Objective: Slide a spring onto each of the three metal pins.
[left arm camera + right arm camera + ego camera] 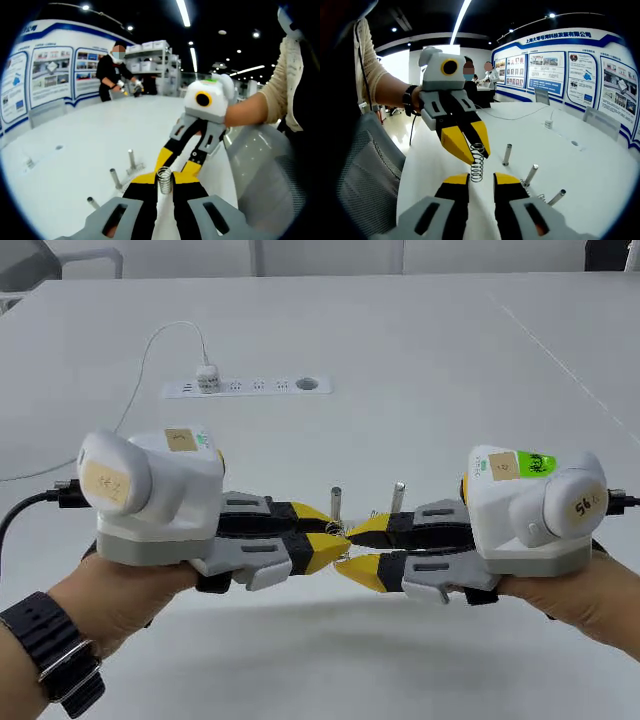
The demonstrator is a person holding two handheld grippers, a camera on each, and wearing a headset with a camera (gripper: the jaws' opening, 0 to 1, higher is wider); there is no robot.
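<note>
The step in hand looks like readying a spring for a pin; no threading is under way yet. The left tongs [338, 534] are clenched on the upper end of the spring [477, 165]. In the right gripper view it hangs down from their yellow tips, clear of the desk [420, 360]. The right tongs [348, 549] meet them tip to tip and stand released, jaws parted either side of the spring's lower end. Whether a jaw touches the coil I cannot tell. The three pins [531, 175] stand upright in a short row on the desk just beyond the tongs. Their shafts look bare, so I judge that none of the three is done. Small coils seem to lie by the bases of two of them, too small to be sure. As I judge it, the next move first calls for the right tongs to steady or take the free end. The spring's open end must then come over a pin's top with its axis in line with the pin. It can then be lowered, with the grip eased enough for it to slide down. A tilted spring would likely catch on the pin's top, and too hard a squeeze could pinch the coil.
</note>
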